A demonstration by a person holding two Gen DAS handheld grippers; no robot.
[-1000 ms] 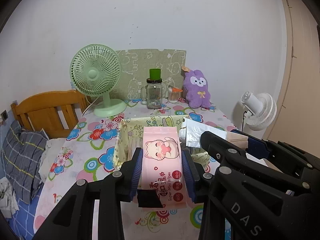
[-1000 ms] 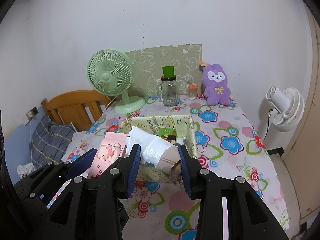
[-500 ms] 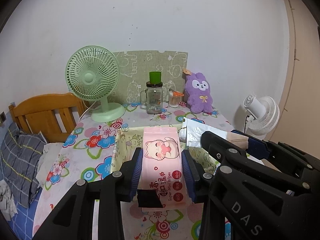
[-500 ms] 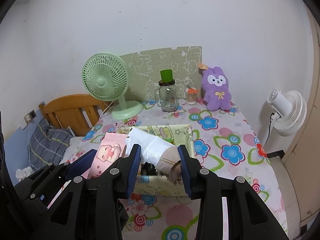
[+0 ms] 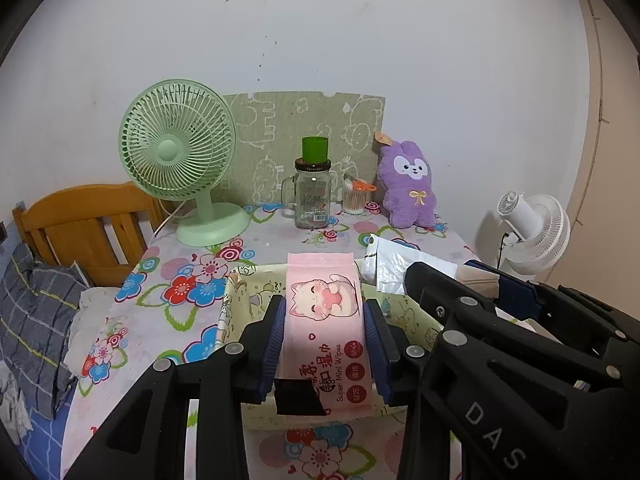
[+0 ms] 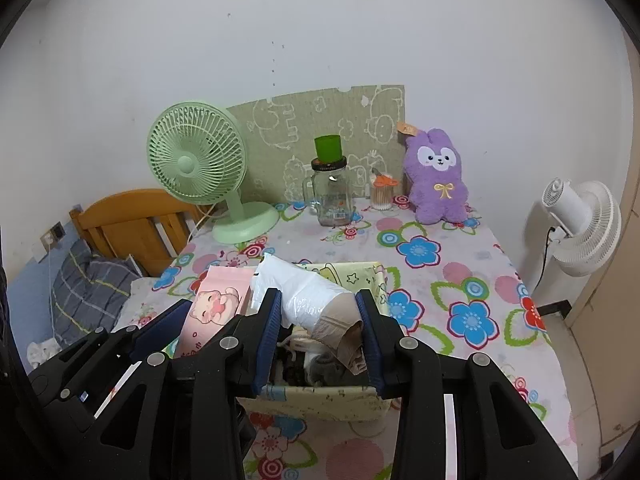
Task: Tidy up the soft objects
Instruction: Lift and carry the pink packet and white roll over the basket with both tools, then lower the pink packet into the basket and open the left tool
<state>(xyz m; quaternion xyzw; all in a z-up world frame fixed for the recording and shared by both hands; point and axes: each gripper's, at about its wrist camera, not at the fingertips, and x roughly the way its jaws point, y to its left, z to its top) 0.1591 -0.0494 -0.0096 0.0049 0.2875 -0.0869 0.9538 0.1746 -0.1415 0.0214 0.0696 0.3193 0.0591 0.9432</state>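
We hold two items above the pale yellow cartoon-print fabric bin (image 6: pixel 372 276) at lower centre of both views. Our left tongs (image 5: pixel 325 340) pinch the pink cat-print pack of wet wipes (image 5: pixel 326 312); our right tongs (image 6: pixel 318 332) grip a white plastic-wrapped soft bundle with a beige end (image 6: pixel 316 300). Some soft things already lie inside the bin; we judge both held items have yet to go in. The purple plush rabbit (image 6: pixel 436 176) at upper right of the worktop (image 6: pixel 460 280) may remain too.
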